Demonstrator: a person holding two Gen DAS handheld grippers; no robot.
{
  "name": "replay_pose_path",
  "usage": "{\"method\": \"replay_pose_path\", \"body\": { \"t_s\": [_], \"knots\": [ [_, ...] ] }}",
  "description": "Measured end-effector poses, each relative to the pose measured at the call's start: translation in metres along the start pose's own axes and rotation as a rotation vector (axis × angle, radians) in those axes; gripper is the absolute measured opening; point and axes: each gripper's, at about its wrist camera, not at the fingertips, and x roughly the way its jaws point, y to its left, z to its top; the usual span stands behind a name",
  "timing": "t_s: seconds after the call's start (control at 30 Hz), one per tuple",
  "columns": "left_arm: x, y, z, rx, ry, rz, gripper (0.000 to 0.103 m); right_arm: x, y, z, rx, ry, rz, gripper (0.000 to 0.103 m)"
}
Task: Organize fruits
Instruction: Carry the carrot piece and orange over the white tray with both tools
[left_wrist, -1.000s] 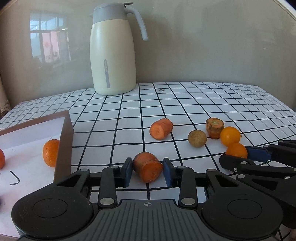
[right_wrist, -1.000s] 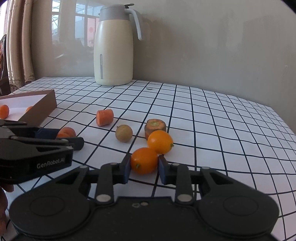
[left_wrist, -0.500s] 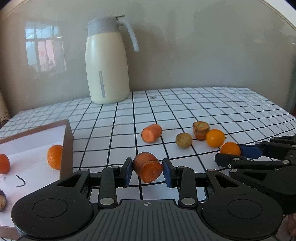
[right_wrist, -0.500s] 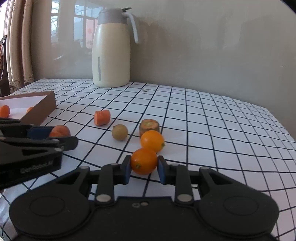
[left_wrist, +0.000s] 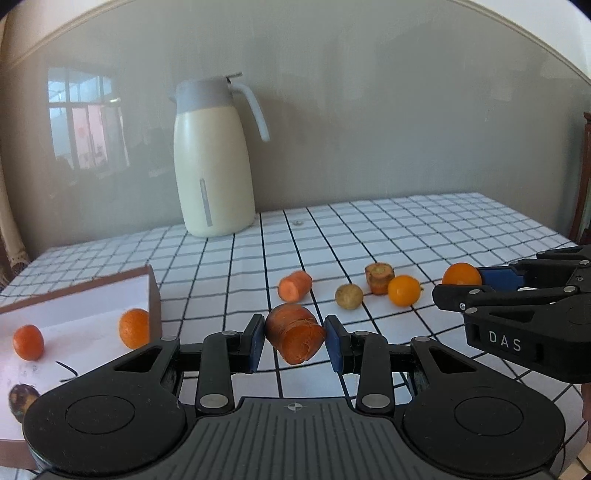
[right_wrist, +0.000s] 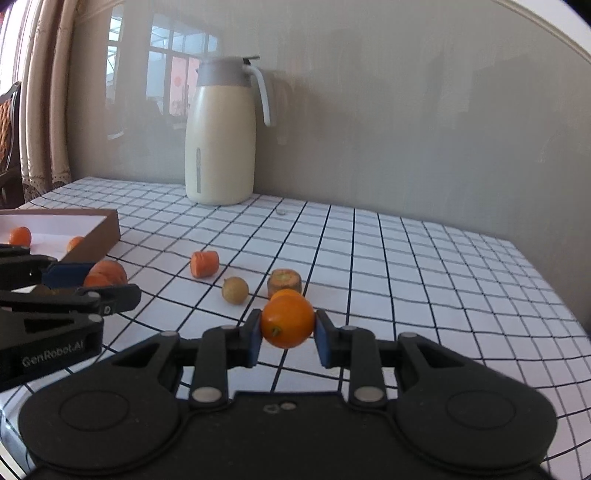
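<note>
A carrot chunk (left_wrist: 295, 338) is gripped in the left tool (left_wrist: 294, 343), clamped between the blue pads (left_wrist: 255, 341) at lower centre of the left wrist view, cut face toward the camera, held clear of the checked counter (left_wrist: 424, 236). A small orange (right_wrist: 287, 320) is gripped in the right tool (right_wrist: 286, 339) at centre of the right wrist view, both pads pressed on its sides, also off the counter. The right tool with its orange is seen at the right edge of the left view (left_wrist: 513, 291); the left tool with its carrot chunk is seen at the left edge of the right view (right_wrist: 66, 291). Four items are left on the counter mid-frame in the left view: a second carrot chunk (left_wrist: 294, 286), a small brownish round fruit (left_wrist: 348, 296), a carrot stub (left_wrist: 379, 277) stood on end, and a second orange (left_wrist: 404, 291) just beside the stub. In the right view that second orange is mostly hidden behind the gripped one. A brown-walled tray with white floor (left_wrist: 88, 314) is sat at lower left of the left view, holding two mandarins (left_wrist: 134, 328) well apart and a dark round item (left_wrist: 20, 400) at the frame edge, kind not readable. A cream thermos jug (left_wrist: 212, 155) with grey lid is stood upright at the back of the counter, against the wall.
</note>
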Motion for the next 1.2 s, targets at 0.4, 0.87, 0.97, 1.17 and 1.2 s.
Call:
{"method": "replay_pose_path", "body": {
  "t_s": [0.4,0.87,0.97,1.17,1.2],
  "knots": [
    [-0.032,0.019,-0.001,-0.018,-0.042,0.032,0.035,-0.029,0.014,0.012,-0.028,-0.073,0.017,0.02],
    [-0.069,0.054,-0.012,-0.056,-0.09,0.108,0.035,-0.045,0.048,0.026,-0.074,-0.153,0.109,0.02],
    [-0.074,0.065,-0.015,-0.068,-0.087,0.125,0.035,-0.044,0.058,0.026,-0.087,-0.153,0.126,0.021],
    [-0.081,0.081,-0.021,-0.082,-0.091,0.164,0.035,-0.042,0.075,0.028,-0.11,-0.157,0.162,0.021],
    [-0.083,0.084,-0.022,-0.084,-0.093,0.172,0.035,-0.041,0.079,0.029,-0.116,-0.155,0.168,0.021]
  ]
}}
